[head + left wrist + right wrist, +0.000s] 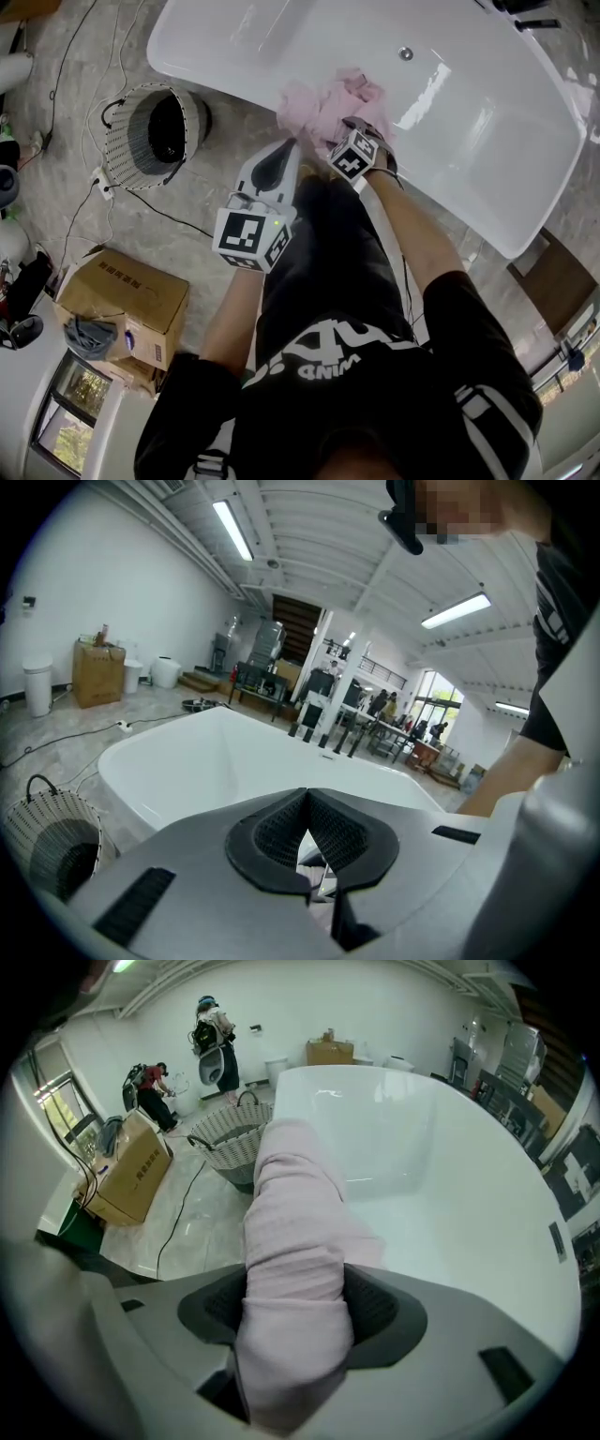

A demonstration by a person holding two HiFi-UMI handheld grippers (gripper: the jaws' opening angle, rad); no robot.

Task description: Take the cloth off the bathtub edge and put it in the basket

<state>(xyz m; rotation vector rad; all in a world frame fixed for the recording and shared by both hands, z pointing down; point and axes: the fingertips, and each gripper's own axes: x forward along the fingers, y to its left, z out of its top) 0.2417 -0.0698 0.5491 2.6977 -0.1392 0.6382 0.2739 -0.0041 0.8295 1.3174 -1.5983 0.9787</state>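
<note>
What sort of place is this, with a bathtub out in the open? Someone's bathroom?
Probably a large workshop or test hall, not a home bathroom. The white bathtub stands free on a grey floor beside a cardboard box and trailing cables, under long ceiling strip lights.

My left gripper (287,148) points forward, its jaws pressed together and empty. My right gripper (298,1305), on the arm reaching further ahead, is clamped around the cloth (291,1194).
</note>
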